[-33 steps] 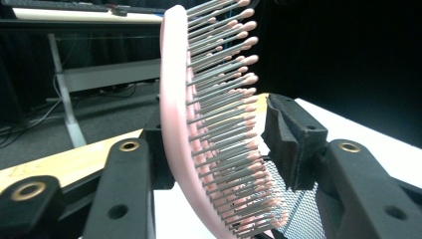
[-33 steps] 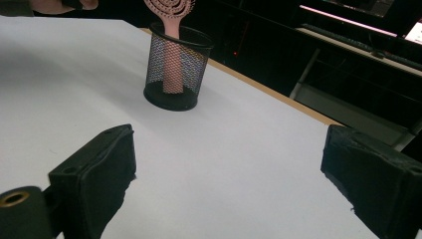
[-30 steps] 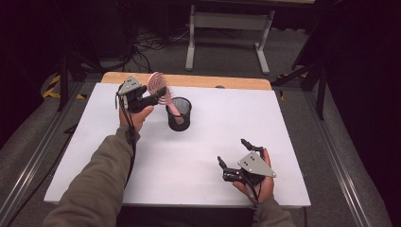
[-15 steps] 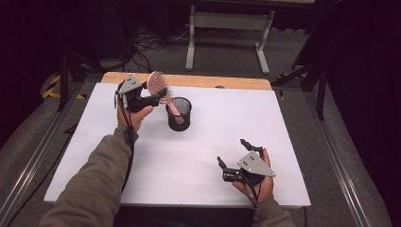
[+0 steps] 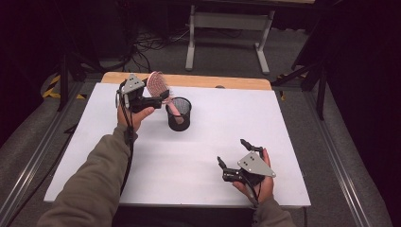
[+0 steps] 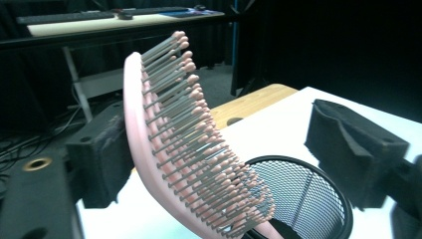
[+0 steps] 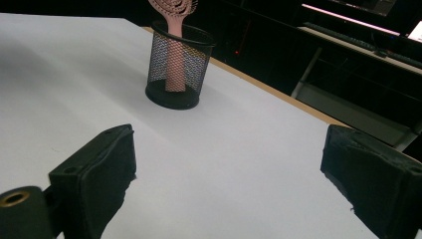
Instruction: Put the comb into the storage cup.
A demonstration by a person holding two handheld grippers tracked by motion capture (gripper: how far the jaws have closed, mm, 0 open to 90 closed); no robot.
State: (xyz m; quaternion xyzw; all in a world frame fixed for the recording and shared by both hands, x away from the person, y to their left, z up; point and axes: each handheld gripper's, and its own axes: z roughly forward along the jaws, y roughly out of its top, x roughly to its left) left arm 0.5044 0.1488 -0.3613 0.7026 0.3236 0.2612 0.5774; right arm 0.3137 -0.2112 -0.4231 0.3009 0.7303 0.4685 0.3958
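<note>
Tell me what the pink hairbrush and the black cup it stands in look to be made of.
Hairbrush: probably moulded plastic, matte pink; smooth curved back, thin grey bristles with rounded pink tips.
Cup: likely metal wire mesh, black coated; fine see-through grid with solid rim and base, handle visible through the wall.

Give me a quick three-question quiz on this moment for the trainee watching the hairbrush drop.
1. True or false: the pink hairbrush stands handle-down in the black mesh cup.
2. The left gripper jaws, just opening, stand how? A) pressed on the brush B) apart, with the brush head between them C) shut on nothing
3. What lies between the right gripper jaws?

Key:
1. True; the handle shows through the mesh in the right gripper view.
2. B.
3. Nothing; they stand open over the bare white table.
</note>
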